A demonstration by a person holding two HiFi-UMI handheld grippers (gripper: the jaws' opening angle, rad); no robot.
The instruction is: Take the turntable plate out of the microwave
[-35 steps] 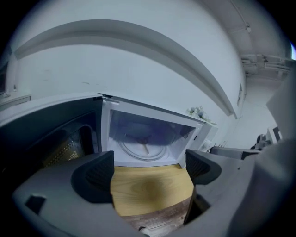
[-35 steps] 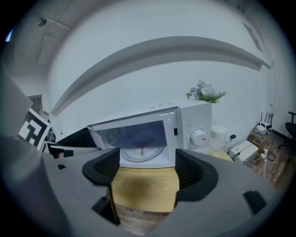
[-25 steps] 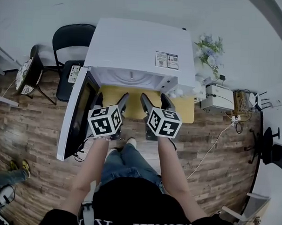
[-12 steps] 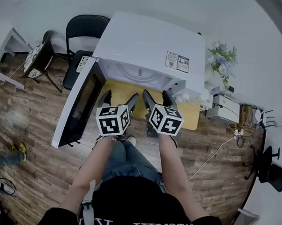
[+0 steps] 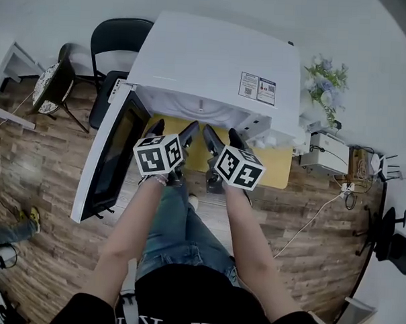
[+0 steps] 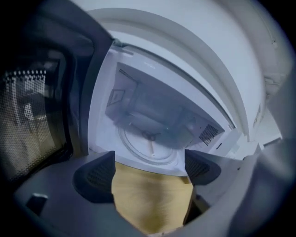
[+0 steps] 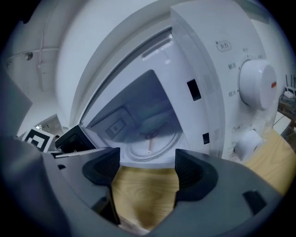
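Observation:
A white microwave (image 5: 214, 64) stands on a yellow wooden table (image 5: 273, 166) with its door (image 5: 106, 157) swung open to the left. Inside, the clear round turntable plate (image 6: 150, 147) lies flat on the cavity floor, and the same plate (image 7: 152, 146) shows in the right gripper view. My left gripper (image 5: 172, 133) and right gripper (image 5: 222, 135) hover side by side just in front of the cavity opening. Both are open with nothing between their jaws. In the left gripper view my left gripper (image 6: 149, 167) frames the plate, as does my right gripper (image 7: 144, 167) in its own view.
The microwave's control panel with a white dial (image 7: 256, 85) is at the right. A black chair (image 5: 117, 43) stands behind on the left. A flower vase (image 5: 324, 79) and a white box with cables (image 5: 324, 153) sit to the right. The floor is wood planks.
Both grippers have moved forward toward the microwave's opening over the table edge. The head view has shifted slightly.

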